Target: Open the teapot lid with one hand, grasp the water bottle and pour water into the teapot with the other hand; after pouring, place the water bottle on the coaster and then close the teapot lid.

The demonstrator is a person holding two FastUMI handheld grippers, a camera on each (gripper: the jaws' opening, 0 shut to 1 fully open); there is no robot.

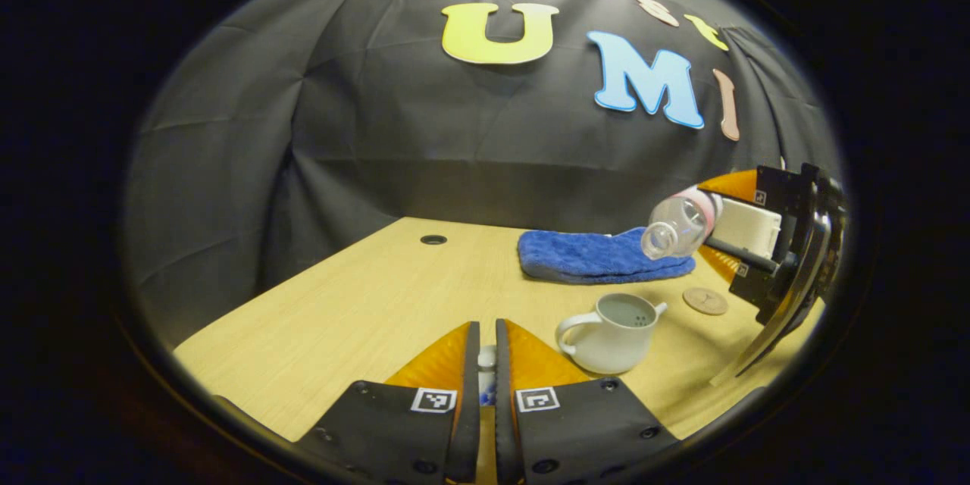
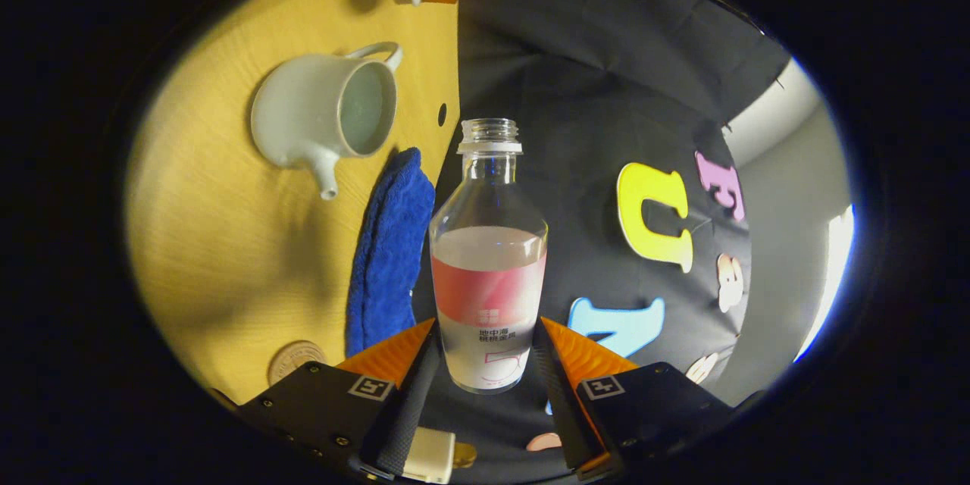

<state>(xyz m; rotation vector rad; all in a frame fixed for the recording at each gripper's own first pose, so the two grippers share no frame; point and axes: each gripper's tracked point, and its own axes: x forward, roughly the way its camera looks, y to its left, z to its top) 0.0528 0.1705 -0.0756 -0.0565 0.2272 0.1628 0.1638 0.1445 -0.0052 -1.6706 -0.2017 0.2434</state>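
Teapot (image 1: 611, 333) lidless; tilted water bottle (image 2: 489, 273) holds water.

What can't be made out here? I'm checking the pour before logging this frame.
- Lid, left gripper view: mostly hidden between the left gripper fingers.
- Water stream, both views: too fine to tell whether any leaves the bottle.
- Coaster, right gripper view: partly covered by the right gripper.
- Teapot water level: the inside is too dim to judge.
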